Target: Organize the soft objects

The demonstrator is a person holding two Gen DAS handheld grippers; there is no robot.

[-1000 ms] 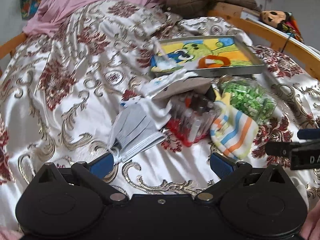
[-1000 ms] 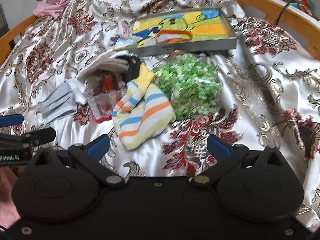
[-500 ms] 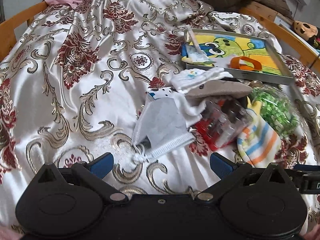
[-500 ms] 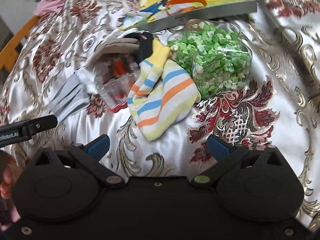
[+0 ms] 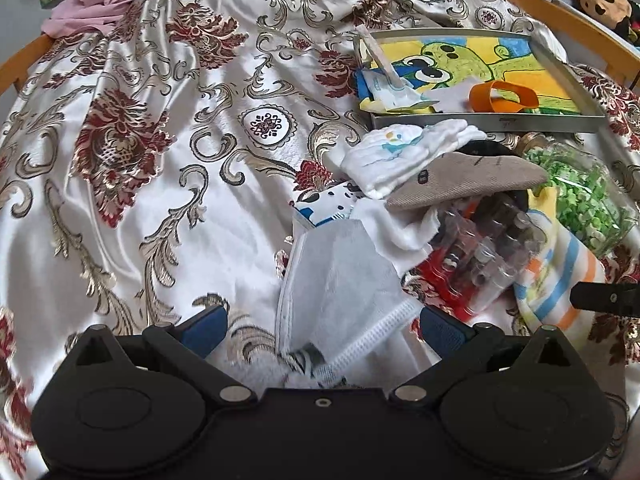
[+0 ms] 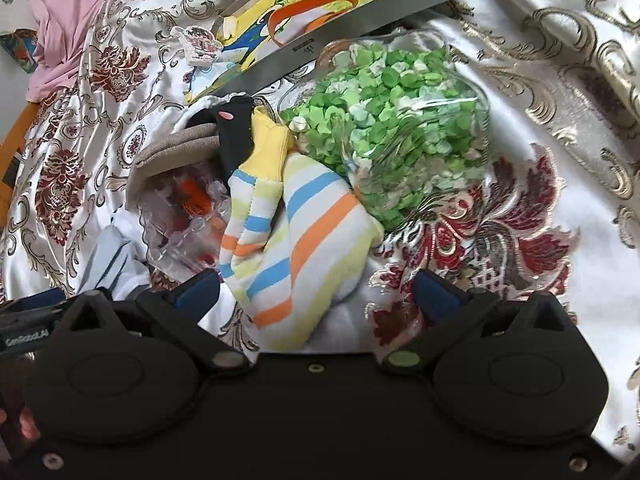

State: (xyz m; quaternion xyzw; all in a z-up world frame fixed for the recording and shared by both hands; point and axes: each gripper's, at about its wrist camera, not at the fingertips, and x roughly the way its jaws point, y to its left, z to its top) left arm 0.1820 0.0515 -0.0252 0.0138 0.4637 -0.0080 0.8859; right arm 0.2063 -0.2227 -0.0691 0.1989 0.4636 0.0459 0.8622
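Note:
A pile of soft things lies on the satin bedspread. A white face mask point(image 5: 340, 284) lies between the open jaws of my left gripper point(image 5: 320, 330), its near end between the blue pads. Beyond it are a white cloth point(image 5: 408, 152) and a brown sock point(image 5: 468, 182). A striped sock point(image 6: 296, 240) lies between the open jaws of my right gripper point(image 6: 316, 296); it also shows in the left wrist view point(image 5: 560, 280). A black sock point(image 6: 234, 132) lies behind it.
A clear bag of green pieces point(image 6: 400, 128) lies right of the striped sock. A clear box of small tubes point(image 5: 480, 256) sits in the pile. A metal tray with a cartoon picture point(image 5: 560, 120) lies behind. Wooden bed rails point(image 5: 560, 12) edge the bed.
Both grippers have moved forward and down toward the pile. The mask now lies between the left jaws, the striped sock between the right jaws. Both stay open.

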